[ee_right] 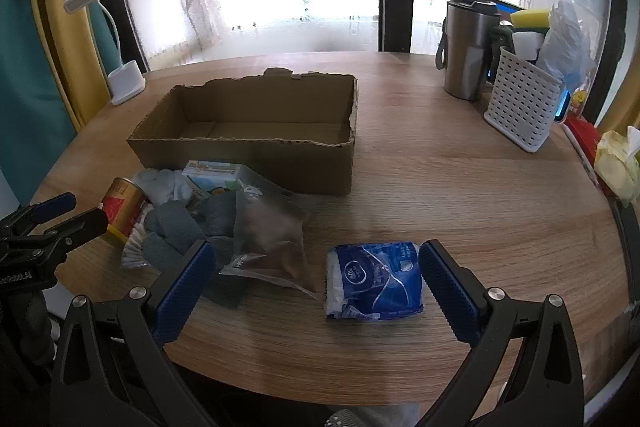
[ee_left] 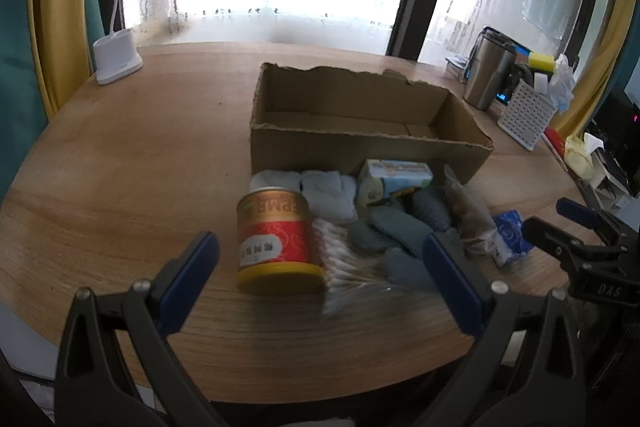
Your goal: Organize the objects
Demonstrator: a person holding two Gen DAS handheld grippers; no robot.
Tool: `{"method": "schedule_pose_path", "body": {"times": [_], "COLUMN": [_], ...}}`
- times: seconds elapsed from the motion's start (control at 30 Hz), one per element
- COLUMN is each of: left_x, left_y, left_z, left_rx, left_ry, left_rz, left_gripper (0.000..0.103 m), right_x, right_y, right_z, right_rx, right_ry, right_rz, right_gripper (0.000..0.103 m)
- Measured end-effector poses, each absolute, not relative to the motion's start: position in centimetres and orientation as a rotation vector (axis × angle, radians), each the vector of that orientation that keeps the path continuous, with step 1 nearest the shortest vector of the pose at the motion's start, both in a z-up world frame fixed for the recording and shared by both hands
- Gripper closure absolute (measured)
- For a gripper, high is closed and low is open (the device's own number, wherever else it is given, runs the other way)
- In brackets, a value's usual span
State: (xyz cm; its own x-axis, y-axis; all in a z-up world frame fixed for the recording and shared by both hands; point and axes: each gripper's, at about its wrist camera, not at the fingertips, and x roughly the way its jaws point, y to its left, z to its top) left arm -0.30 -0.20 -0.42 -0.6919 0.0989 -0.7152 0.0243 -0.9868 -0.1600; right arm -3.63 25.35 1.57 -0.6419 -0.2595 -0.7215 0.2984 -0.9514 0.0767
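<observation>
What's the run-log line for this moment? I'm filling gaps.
left gripper: open, facing can | right gripper: open, around tissue pack | cardboard box: empty

Red-and-gold can, blue tissue pack, brown cardboard box.

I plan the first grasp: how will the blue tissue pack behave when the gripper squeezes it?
The tissue pack looks soft, so it will probably dent. Its glossy wrap may slip a little. It lies flat, so rolling seems unlikely. The right gripper is open around it.

Black frames, silver screws, ribbed blue fingers.
</observation>
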Motion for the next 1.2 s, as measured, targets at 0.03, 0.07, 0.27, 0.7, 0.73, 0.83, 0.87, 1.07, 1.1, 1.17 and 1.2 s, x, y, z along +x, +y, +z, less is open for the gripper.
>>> {"method": "schedule_pose_path", "body": {"times": [0.03, 0.07, 0.27, 0.7, 0.73, 0.83, 0.87, 1.07, 1.1, 1.17, 1.2], "left_x": [-0.31, -0.35, -0.37, -0.41, -0.38, -0.34, -0.28, -0.2, -0.17, -0.11, -0.1], "left_y": [-0.2, -0.12, -0.1, -0.01, -0.01, -0.05, -0.1, -0.14, -0.14, -0.13, -0.15], "left_z": [-0.42, -0.42, -0.41, -0.36, -0.35, -0.36, -0.35, -0.31, -0.31, -0.27, -0.26], "left_rx": [-1.215, -1.215, -1.217, -1.214, -1.214, -1.215, -1.214, -1.211, -1.21, -1.208, -1.208], "left_ry": [-0.244, -0.243, -0.244, -0.244, -0.244, -0.246, -0.247, -0.244, -0.244, -0.243, -0.243], "left_rz": [2.842, 2.842, 2.842, 2.845, 2.846, 2.847, 2.847, 2.848, 2.851, 2.852, 2.852], "left_gripper": [0.0, 0.0, 0.0, 0.0, 0.0, 0.0, 0.0, 0.0, 0.0, 0.0, 0.0], "right_x": [-3.61, -3.62, -3.61, -3.64, -3.64, -3.63, -3.62, -3.59, -3.59, -3.56, -3.55], "right_y": [25.33, 25.33, 25.32, 25.51, 25.52, 25.5, 25.5, 25.5, 25.52, 25.43, 25.48], "right_z": [1.57, 1.57, 1.58, 1.57, 1.58, 1.59, 1.6, 1.55, 1.54, 1.54, 1.54], "right_rx": [1.129, 1.129, 1.13, 1.127, 1.127, 1.128, 1.128, 1.13, 1.131, 1.131, 1.132], "right_ry": [0.071, 0.071, 0.071, 0.068, 0.068, 0.068, 0.068, 0.068, 0.069, 0.07, 0.069], "right_rz": [-2.596, -2.597, -2.596, -2.599, -2.599, -2.598, -2.599, -2.598, -2.597, -2.597, -2.598], "right_gripper": [0.0, 0.0, 0.0, 0.0, 0.0, 0.0, 0.0, 0.0, 0.0, 0.0, 0.0]}}
